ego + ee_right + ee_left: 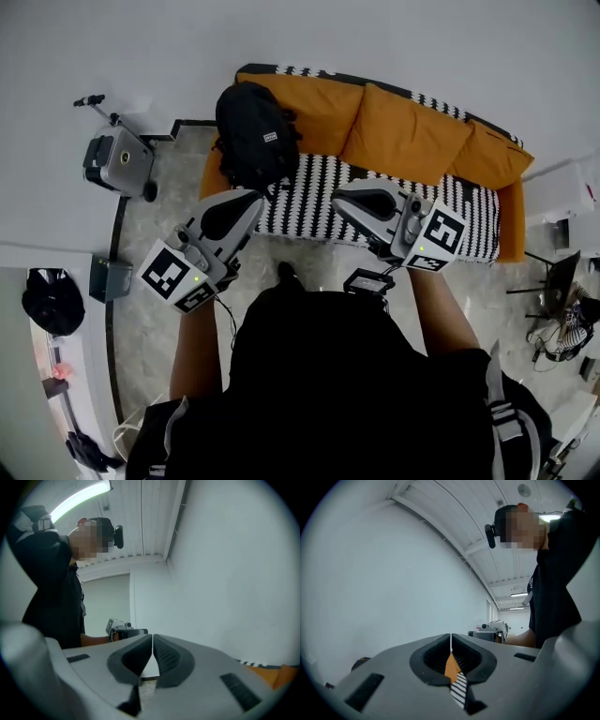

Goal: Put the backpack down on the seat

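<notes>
Black backpack [255,136] upright on striped seat [375,211].

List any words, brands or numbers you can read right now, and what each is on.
Nothing is legible in any view.
backpack: small white label on its front, too small to read.
left hand-held gripper and right hand-held gripper: black-and-white square markers, patterns only, no letters.

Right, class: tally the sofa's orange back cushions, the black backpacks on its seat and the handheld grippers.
Orange fabric back cushions: 3
Black fabric backpack: 1
Grey handheld grippers, left gripper and right gripper: 2
Total: 6
</notes>
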The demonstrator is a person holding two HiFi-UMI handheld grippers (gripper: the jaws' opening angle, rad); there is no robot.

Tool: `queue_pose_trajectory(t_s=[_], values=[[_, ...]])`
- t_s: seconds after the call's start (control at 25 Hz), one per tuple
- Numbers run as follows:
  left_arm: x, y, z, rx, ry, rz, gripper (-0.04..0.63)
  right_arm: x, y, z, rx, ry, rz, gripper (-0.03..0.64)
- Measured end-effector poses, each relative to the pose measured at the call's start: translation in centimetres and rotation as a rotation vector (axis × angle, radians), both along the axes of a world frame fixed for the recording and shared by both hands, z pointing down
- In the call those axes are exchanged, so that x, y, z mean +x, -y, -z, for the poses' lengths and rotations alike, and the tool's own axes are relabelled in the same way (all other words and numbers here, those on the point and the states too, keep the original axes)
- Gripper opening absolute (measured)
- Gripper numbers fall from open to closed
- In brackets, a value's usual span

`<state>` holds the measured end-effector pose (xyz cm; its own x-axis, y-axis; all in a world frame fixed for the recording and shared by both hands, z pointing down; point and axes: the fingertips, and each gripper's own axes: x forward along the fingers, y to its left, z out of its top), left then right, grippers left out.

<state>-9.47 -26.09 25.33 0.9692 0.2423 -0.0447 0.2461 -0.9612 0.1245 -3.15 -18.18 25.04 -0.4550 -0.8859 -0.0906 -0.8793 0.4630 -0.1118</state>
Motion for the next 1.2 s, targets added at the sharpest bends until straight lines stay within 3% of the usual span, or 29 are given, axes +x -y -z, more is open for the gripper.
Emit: queue_pose_trajectory(t_s=[0.28, 0.68, 1.2], values=[[-2.8, -9.4, -1.7, -0.061, 0.042, -0.020, 0.029, -3.7, -8.6, -2.0, -0.033, 0.021, 0.015, 0.031], [-4.3, -22.9, -4.0, -0.049, 0.128, -0.150, 0.029, -5.9, -19.8, -4.6, -0.032, 0.066, -0.049, 0.029], [-7.3, -27.6, -5.2, -0.043, 0.179, -0.274, 0.029, -9.9, -23.1, -5.5, -0.052, 0.039, -0.129, 0.026]])
